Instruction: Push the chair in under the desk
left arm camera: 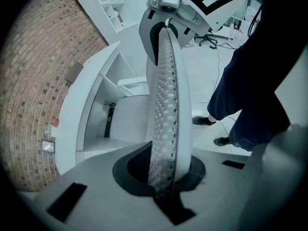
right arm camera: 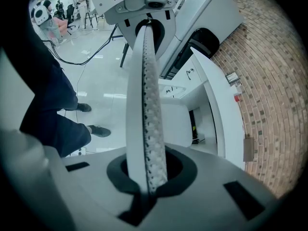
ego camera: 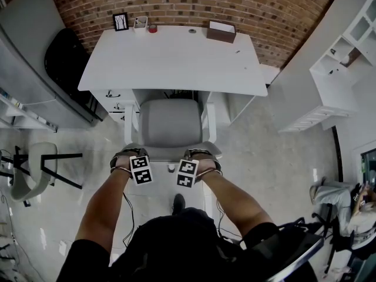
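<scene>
bystander [ego camera: 343, 198] cropped (right edge), red object [ego camera: 152, 29] tiny

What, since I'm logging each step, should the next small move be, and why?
Probably push both grippers forward together, toward the desk. The left gripper and right gripper are shut on the top of the chair back, and the seat lies almost wholly out in front of the desk edge.

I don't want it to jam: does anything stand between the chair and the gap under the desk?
Nothing visible does. The chair faces the opening under the desk, its seat front at the edge. The drawer unit stands close to its left side, so watch that. What lies further under is hidden.
</scene>
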{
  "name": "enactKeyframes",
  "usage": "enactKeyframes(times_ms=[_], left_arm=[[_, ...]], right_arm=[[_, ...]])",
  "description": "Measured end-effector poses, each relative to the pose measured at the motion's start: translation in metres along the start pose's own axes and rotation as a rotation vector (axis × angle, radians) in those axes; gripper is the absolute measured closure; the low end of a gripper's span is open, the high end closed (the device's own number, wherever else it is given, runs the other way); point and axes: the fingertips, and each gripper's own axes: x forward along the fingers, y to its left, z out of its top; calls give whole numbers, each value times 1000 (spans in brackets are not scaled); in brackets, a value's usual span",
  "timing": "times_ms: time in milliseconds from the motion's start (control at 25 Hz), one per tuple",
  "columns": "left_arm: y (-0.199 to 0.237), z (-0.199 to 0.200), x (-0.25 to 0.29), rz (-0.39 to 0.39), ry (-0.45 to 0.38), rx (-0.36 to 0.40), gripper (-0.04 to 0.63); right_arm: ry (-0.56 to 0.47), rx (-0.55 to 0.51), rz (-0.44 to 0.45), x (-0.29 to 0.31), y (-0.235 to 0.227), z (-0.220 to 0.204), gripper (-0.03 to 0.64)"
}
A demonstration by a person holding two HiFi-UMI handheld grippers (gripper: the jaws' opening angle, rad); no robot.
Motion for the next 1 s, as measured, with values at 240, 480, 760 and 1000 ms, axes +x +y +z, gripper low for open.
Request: enactKeyframes(times_ms=[240,480,760,1000], left_arm=[[9,5,3,25,-1,1,558],[18,5,5,26,4,1,558],[21,2,5,8,3,9,557],[25,2,5,8,4,16,557]], right_arm=[[-4,-7,-1,3,-9,-4,597],[-10,-8,7,5,-16,-4,597],[-11,-3,13,5,-19,-1,595],[-16,11,9,5,-21,-1,588]])
